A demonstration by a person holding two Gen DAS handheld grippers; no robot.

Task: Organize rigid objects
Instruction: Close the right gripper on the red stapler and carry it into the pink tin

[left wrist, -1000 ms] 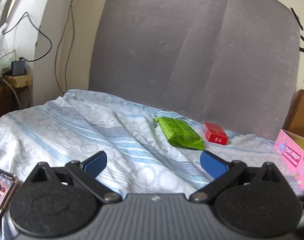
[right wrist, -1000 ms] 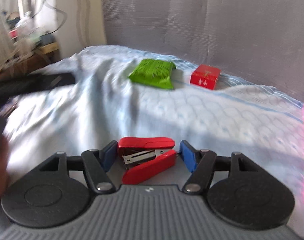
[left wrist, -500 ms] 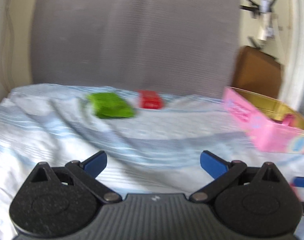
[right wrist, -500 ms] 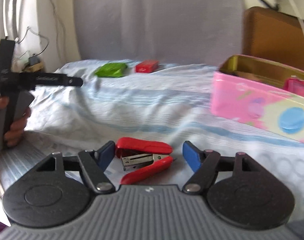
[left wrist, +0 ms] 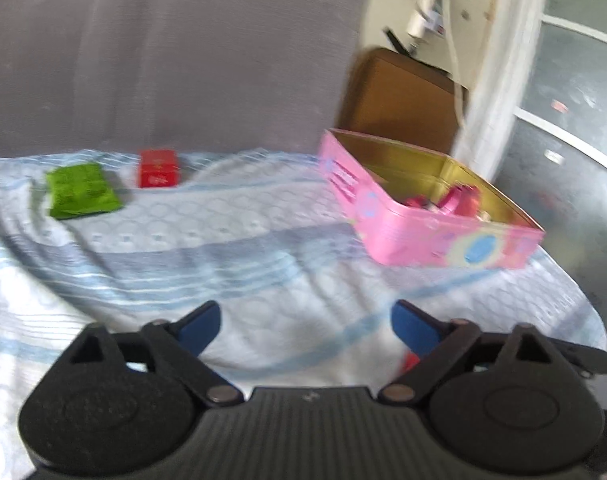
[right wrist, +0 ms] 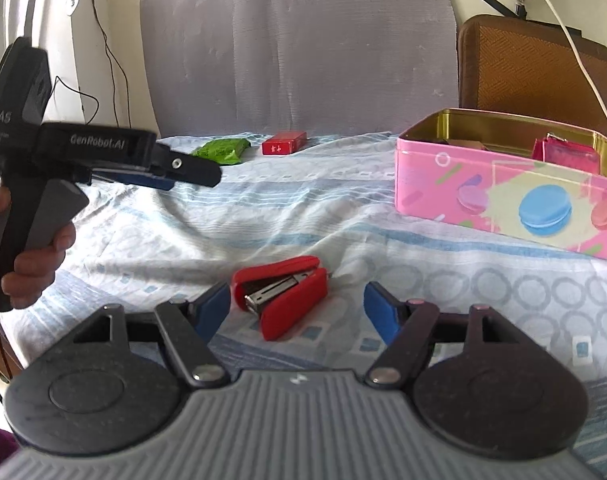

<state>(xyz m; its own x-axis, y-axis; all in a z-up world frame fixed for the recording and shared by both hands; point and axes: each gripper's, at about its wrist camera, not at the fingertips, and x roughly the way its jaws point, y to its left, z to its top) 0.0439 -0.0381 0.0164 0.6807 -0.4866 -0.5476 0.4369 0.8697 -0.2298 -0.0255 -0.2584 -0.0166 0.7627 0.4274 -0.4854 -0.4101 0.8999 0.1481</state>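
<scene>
A red stapler lies on the striped bedsheet between the open fingers of my right gripper, nearer the left finger; I cannot tell if it touches. My left gripper is open and empty above the sheet, and it also shows in the right wrist view at the left. An open pink tin with small items inside stands at the right, also seen in the left wrist view. A green packet and a small red box lie at the far side of the bed.
A grey padded headboard stands behind the bed. A brown chair back is behind the tin, with a white cable hanging over it. The bed's right edge drops off past the tin.
The left gripper has swung right, so the pink tin has come into its view. The right gripper's view has also turned right toward the tin, and its fingers have opened wider around the stapler.
</scene>
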